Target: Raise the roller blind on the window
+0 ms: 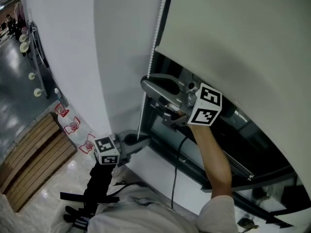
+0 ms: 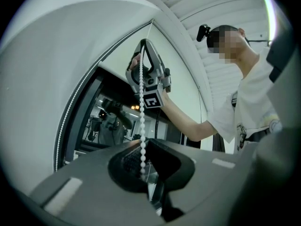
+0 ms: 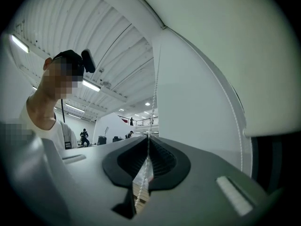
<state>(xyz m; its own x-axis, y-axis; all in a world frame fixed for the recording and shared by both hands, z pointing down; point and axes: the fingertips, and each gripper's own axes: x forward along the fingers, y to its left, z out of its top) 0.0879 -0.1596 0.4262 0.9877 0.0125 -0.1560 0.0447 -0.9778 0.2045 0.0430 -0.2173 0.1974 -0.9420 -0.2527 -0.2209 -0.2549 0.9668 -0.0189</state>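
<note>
The pale roller blind (image 1: 233, 33) covers the upper part of the window, with dark glass (image 1: 218, 144) showing below its bottom edge. A white bead chain (image 1: 155, 47) hangs down along the blind's left side. My right gripper (image 1: 145, 84) is shut on this chain (image 3: 155, 79), which runs straight into its closed jaws (image 3: 148, 138). Below it, the chain (image 2: 141, 107) drops from the right gripper (image 2: 145, 43) into my left gripper (image 2: 144, 143), also low by the sill (image 1: 145, 141). Whether the left pads press on the beads is hidden.
A white curved wall (image 1: 73, 57) stands left of the chain. The chain's second strand (image 2: 70, 121) follows the window frame. A black cable (image 1: 176, 178) hangs below my right forearm (image 1: 214, 159). A wooden strip (image 1: 34, 154) lies on the floor at lower left.
</note>
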